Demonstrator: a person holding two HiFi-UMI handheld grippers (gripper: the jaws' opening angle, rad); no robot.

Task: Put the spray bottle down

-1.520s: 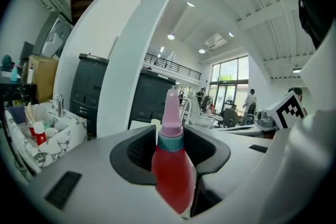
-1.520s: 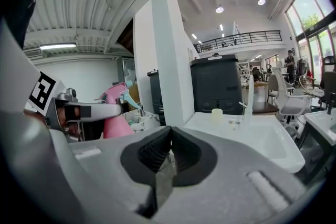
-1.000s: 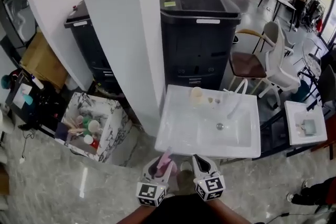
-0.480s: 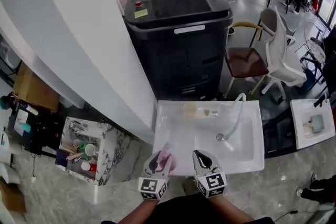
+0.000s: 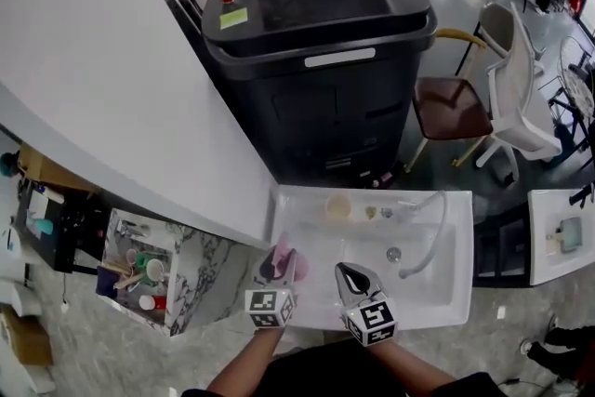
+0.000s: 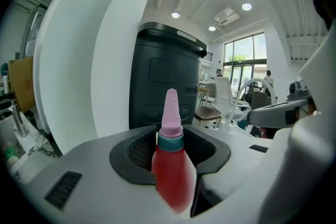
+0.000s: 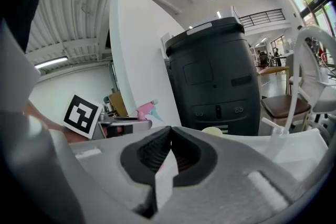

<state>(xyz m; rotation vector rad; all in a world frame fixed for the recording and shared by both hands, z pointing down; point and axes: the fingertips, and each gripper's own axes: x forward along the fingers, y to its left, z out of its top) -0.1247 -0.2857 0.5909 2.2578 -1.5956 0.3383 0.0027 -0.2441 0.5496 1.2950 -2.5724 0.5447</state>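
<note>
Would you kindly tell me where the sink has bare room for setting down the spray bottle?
The sink is bare on its left part, between the left rim and the drain, in front of the cup. The back ledge is crowded, and the hose arcs over the right side.

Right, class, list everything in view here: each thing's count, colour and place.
Sink: one, white, before the person.
Second sink: one, white, far right.
Tap: one, white, arching over the sink.
Cup: one, cream, sink's back ledge.
Machine: one, black, behind the sink.
Chair: one, brown seat, right of the machine.
White chair: one, beside it.
Box: one, marbled, floor at left.
Spray bottle: one, red with pink nozzle, in the left tongs.
Left tongs: one, white, shut on the spray bottle.
Right tongs: one, white, shut, empty, over the sink.
</note>
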